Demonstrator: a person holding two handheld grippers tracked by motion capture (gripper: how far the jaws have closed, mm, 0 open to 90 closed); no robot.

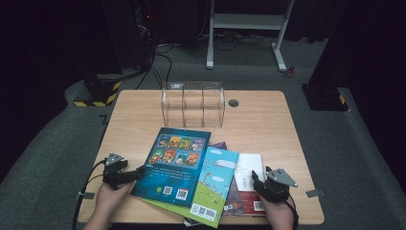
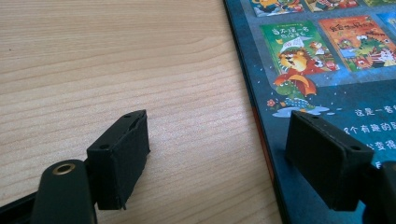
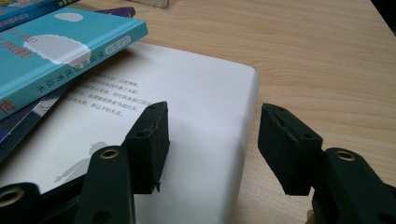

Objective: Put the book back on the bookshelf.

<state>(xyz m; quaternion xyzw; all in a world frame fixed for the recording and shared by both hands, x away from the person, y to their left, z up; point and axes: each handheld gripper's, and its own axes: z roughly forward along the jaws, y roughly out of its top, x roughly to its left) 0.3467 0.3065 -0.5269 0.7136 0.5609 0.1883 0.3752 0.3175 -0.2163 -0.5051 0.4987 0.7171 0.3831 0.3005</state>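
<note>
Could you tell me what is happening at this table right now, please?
A person holds a claw in each hand at a pile of overlapping books on a wooden table. The left claw is open at the left edge of the dark blue book, one jaw over its cover and the other over bare wood. The right claw is open at the edge of the white book. Nothing is gripped. A clear plastic organizer stands behind the pile.
</note>
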